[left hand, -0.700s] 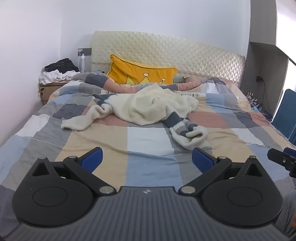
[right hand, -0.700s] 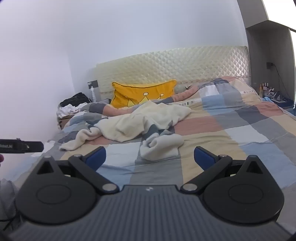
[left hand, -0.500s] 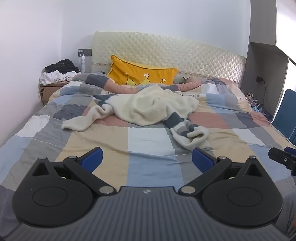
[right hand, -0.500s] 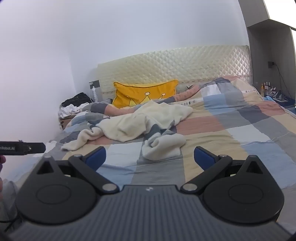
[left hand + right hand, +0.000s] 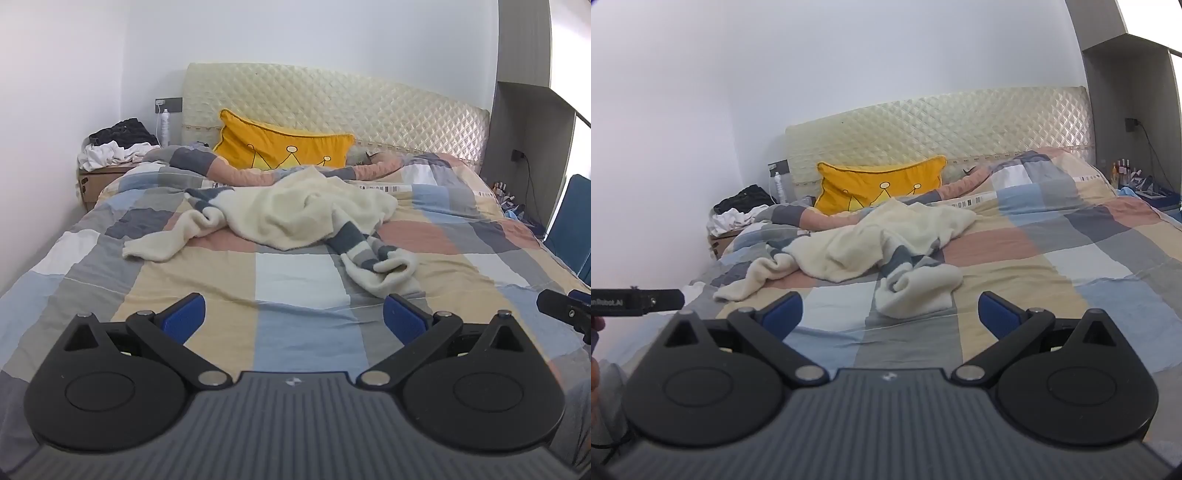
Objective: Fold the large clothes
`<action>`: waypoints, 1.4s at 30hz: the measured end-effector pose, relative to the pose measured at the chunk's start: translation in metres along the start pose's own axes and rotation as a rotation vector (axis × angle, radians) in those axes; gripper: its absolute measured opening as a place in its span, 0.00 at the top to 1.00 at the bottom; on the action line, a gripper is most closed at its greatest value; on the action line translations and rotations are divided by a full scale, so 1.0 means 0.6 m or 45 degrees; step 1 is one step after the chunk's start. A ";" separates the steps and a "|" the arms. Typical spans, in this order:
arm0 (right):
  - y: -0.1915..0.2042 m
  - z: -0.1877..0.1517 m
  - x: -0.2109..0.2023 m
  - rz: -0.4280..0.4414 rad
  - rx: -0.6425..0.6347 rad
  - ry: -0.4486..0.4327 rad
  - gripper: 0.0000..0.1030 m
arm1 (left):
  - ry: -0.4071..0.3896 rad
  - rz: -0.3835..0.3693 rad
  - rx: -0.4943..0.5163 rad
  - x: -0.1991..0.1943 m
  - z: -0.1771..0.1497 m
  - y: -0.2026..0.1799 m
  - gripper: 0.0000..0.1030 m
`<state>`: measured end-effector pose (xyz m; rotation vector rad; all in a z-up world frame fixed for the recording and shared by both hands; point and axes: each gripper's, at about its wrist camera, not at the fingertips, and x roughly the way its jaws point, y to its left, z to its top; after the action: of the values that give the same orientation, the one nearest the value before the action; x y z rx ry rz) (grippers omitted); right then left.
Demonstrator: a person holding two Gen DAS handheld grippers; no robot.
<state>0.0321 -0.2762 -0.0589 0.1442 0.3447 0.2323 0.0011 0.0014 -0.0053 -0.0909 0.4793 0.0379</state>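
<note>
While both grippers' fingers (image 5: 184,316) spread, empty, cream sweater (image 5: 303,218) lies crumpled, striped sleeves splayed on bed (image 5: 303,284)

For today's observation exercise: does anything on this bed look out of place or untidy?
Yes. The cream sweater lies crumpled across the patchwork quilt, one striped sleeve twisted and bunched, the other trailing sideways. Nothing looks damaged.

Colours you've got:
Cream sweater (image 5: 303,214), navy-grey striped sleeves; checked pastel quilt (image 5: 295,280); yellow crown-print pillow (image 5: 280,147).
</note>
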 end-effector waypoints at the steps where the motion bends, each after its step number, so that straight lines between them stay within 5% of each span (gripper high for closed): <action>1: -0.001 0.000 0.000 0.003 0.001 0.000 0.00 | 0.001 0.001 0.001 0.000 0.000 0.000 0.00; 42: 0.004 -0.005 0.004 0.026 0.001 0.009 0.00 | -0.017 -0.011 -0.031 0.003 -0.006 0.008 0.00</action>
<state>0.0330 -0.2732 -0.0619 0.1479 0.3507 0.2526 0.0010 0.0060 -0.0097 -0.1160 0.4648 0.0361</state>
